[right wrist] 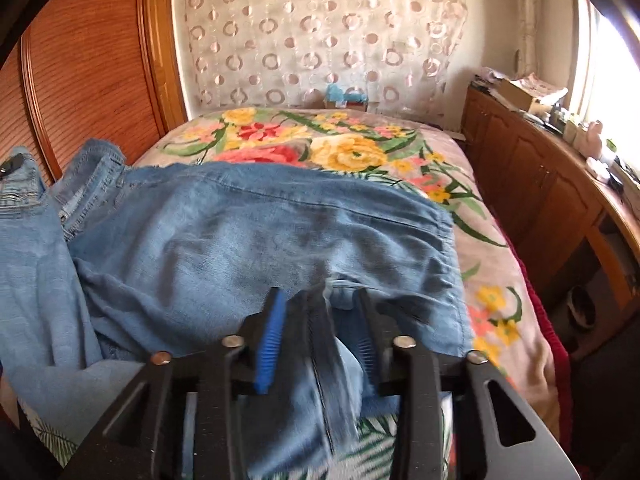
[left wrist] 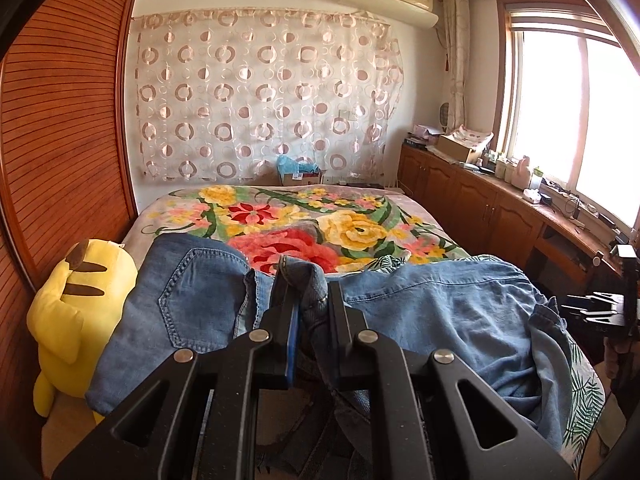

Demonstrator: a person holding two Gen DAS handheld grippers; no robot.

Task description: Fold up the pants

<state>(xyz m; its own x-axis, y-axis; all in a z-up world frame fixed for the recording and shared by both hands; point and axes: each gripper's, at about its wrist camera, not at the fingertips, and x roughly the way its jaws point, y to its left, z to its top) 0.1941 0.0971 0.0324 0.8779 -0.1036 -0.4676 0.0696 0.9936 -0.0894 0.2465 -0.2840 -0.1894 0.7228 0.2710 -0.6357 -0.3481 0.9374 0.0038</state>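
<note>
Blue denim pants (left wrist: 420, 304) lie across the near end of a bed with a floral blanket (left wrist: 304, 216). My left gripper (left wrist: 306, 280) is shut on a bunched fold of the pants near the waist, with a back pocket (left wrist: 200, 296) to its left. In the right wrist view the pants (right wrist: 240, 232) spread across the bed, the waistband (right wrist: 92, 184) at the left. My right gripper (right wrist: 320, 300) is shut on a strip of the denim near the leg end, which hangs down between its fingers.
A yellow plush toy (left wrist: 76, 312) sits at the bed's left edge against a wooden slatted wardrobe (left wrist: 60, 140). Wooden cabinets (left wrist: 480, 200) with clutter run under the window on the right. A box (left wrist: 300, 174) stands at the bed's far end. The right gripper shows at the far right (left wrist: 600, 304).
</note>
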